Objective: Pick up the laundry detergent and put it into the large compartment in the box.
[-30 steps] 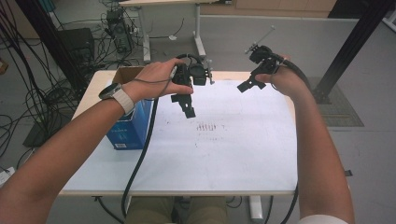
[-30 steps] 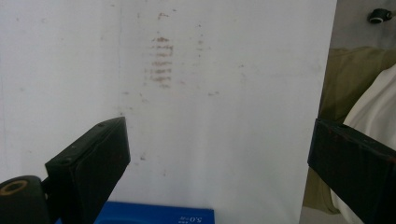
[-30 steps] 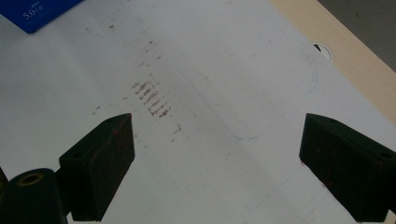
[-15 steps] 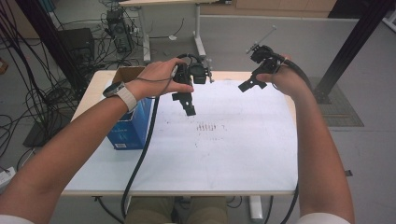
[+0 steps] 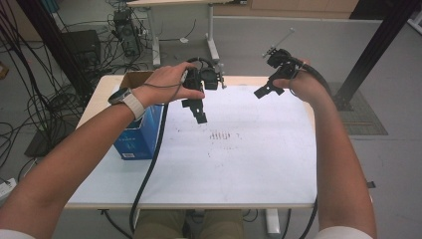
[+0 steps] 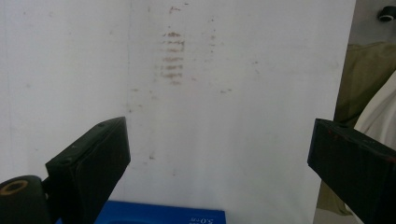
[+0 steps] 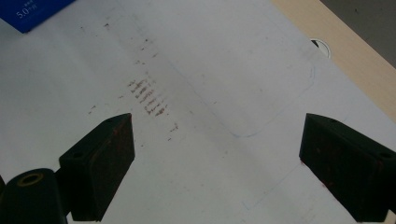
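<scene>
Both grippers hover above a table covered by a white sheet (image 5: pixel 249 164). My left gripper (image 5: pixel 197 110) is held over the sheet's far left part, jaws pointing down. In the left gripper view it (image 6: pixel 219 158) stands open with nothing between the jaws. My right gripper (image 5: pixel 264 89) hangs over the far right part. It (image 7: pixel 215 163) is also open and empty. A patch of brown smudges (image 5: pixel 221 135) marks the sheet between them, also seen as smudges (image 6: pixel 172 58) and smudges (image 7: pixel 148 98).
A blue box (image 5: pixel 142 132) with an open brown top stands at the table's left edge, also seen as the box (image 6: pixel 159 217) and the box (image 7: pixel 32 11). A black cable (image 5: pixel 149 169) trails over the front edge. A cable hole (image 7: pixel 322 47) sits in the bare wooden strip.
</scene>
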Demonstrator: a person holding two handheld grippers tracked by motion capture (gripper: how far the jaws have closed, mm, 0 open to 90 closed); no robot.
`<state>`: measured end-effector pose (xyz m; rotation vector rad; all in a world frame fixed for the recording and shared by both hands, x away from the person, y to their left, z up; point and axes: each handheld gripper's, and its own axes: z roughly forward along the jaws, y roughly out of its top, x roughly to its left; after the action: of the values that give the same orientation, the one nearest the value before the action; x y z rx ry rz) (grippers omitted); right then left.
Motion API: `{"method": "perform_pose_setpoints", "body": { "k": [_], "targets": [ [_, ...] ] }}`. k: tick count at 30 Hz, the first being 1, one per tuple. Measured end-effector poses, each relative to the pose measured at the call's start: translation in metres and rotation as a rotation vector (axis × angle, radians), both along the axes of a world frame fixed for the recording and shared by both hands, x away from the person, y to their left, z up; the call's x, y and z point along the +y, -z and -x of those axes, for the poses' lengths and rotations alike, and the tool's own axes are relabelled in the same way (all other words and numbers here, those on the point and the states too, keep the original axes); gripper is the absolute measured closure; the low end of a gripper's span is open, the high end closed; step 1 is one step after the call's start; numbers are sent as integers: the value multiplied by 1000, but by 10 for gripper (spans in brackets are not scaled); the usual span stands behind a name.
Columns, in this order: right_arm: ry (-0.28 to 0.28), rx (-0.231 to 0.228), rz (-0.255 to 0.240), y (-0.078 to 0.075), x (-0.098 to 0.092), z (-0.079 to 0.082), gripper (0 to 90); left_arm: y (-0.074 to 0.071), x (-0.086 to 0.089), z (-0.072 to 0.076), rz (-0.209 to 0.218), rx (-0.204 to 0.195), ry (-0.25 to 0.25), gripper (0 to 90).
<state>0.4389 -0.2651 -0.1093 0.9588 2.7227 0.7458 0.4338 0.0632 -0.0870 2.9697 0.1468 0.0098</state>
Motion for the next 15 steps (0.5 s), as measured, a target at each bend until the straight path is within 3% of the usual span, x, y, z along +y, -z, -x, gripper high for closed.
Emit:
{"method": "perform_pose_setpoints", "body": {
  "k": [15],
  "targets": [
    [7,7,-6,6,-2,1,100,3,1,1,7,-6,-9,61]
  ]
}}
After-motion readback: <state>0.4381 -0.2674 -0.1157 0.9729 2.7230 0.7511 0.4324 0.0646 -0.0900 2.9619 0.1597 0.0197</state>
